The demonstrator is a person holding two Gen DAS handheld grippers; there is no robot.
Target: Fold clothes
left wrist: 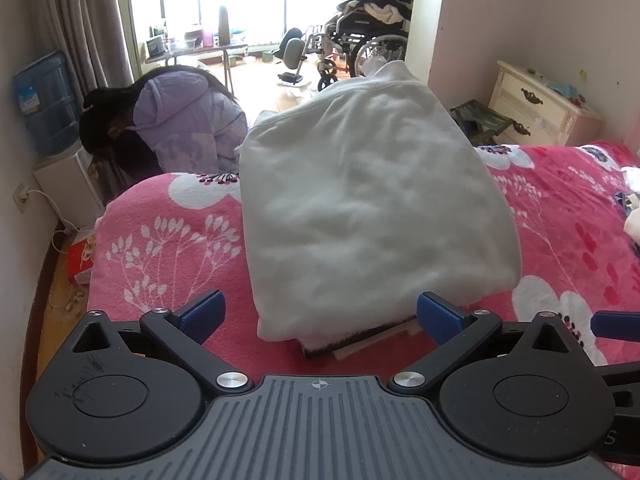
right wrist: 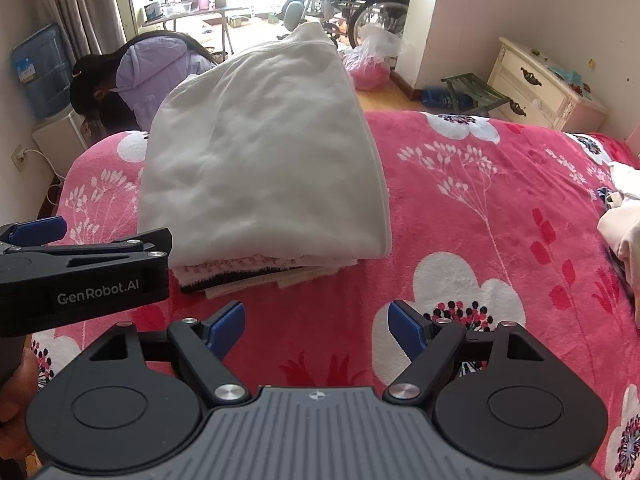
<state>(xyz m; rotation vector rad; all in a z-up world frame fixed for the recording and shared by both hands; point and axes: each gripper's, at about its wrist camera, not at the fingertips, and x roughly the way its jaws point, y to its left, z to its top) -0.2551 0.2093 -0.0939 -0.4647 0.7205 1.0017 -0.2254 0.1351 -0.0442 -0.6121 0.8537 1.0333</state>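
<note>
My left gripper (left wrist: 319, 316) sits at bottom centre of the left wrist view, blue pads spread wide, nothing between them. The folded white fleece (left wrist: 360, 208) lies straight ahead, filling the frame centre, its near edge just beyond and between the pads, not touching that I can see. It tops a stack: under it a pink-white knit layer (right wrist: 256, 262), a dark-edged piece (right wrist: 240, 278) and a beige piece (right wrist: 248, 286), so four folded layers visible, exact count below unclear. The stack rests on the pink floral blanket (left wrist: 168, 240).

My right gripper (right wrist: 316, 326) at bottom centre of the right wrist view, pads also spread apart, empty, over bare blanket. The stack is up and left of it, near but apart. My left gripper body shows at the left edge of that view, just beside the stack's near left corner.

Loose clothes (right wrist: 624, 232) heaped at the right edge, unfolded, number unclear. One person in a lilac puffer jacket (left wrist: 184, 120) bent over at upper left, past the bed. One wheelchair (left wrist: 368, 40) top centre, one cream nightstand (left wrist: 536, 100) upper right, one blue water jug (left wrist: 46, 100) at left
</note>
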